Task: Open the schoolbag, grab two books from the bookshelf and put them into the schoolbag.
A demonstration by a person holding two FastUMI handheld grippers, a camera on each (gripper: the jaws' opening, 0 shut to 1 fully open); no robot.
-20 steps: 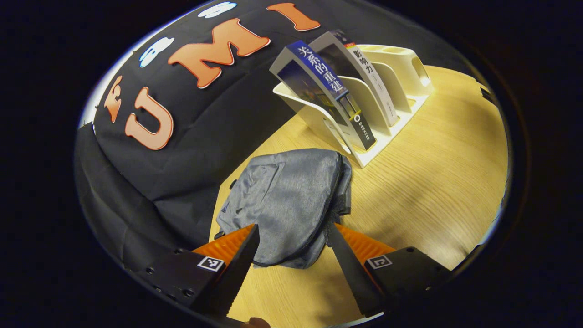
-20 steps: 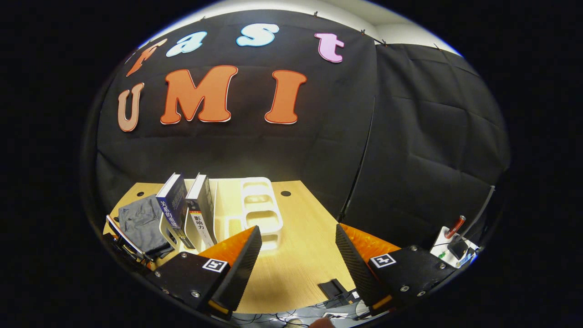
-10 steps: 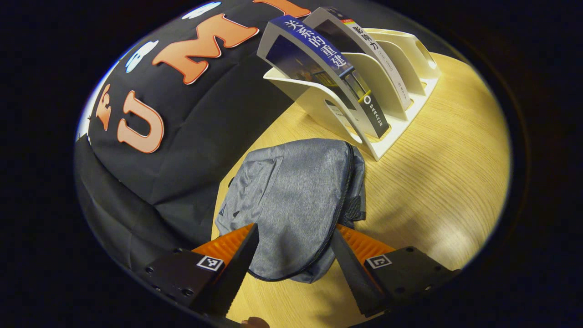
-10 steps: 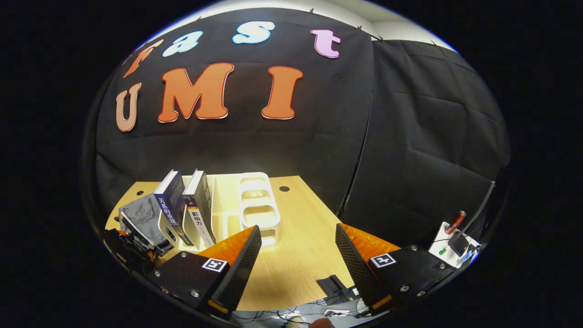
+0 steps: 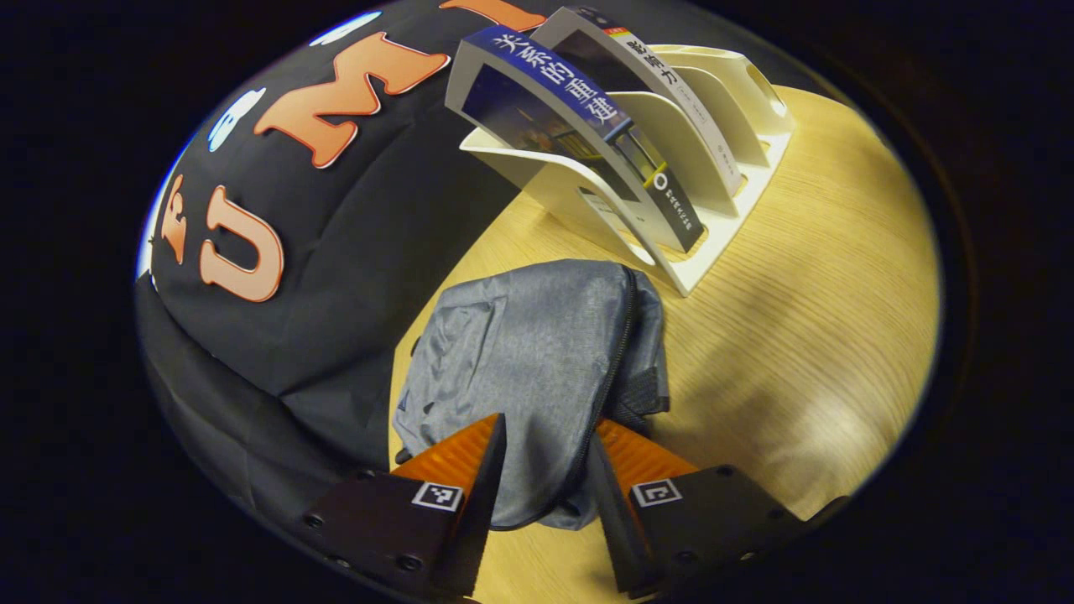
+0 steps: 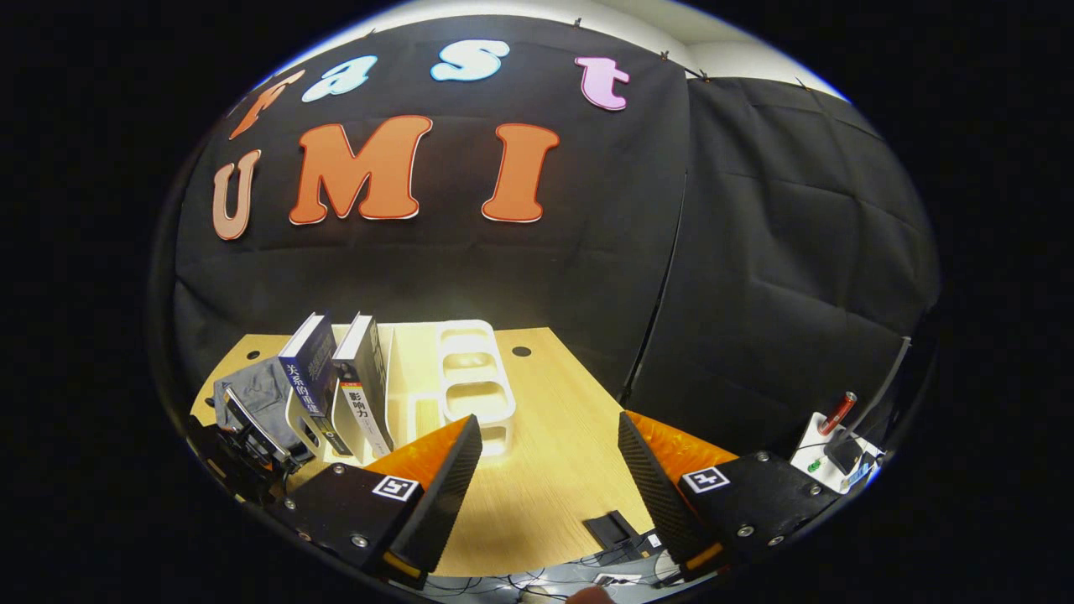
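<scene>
Now left gripper point(image 5: 545, 457) half-closed astride schoolbag point(image 5: 537, 352) edge on bench point(image 5: 797, 319); pinch fabric beside zipper point(image 5: 608, 369), not strap. Right gripper point(image 6: 550, 453) open, idle; books point(image 6: 336, 377) shelved.

Quick count: one grey fabric schoolbag point(image 5: 537, 352) lying flat on the one light wooden tabletop point(image 5: 805, 335). One cream plastic slotted bookshelf point(image 5: 722, 201) with two books in it: a dark blue-spined book point(image 5: 579, 126) and a white-spined book point(image 5: 671, 101) next to it. Two grippers: the left gripper point(image 5: 545, 470) and the right gripper point(image 6: 550, 461). Off the table's right edge, one small white box point(image 6: 826, 457) and one red stick-like thing point(image 6: 837, 413) on it.
</scene>
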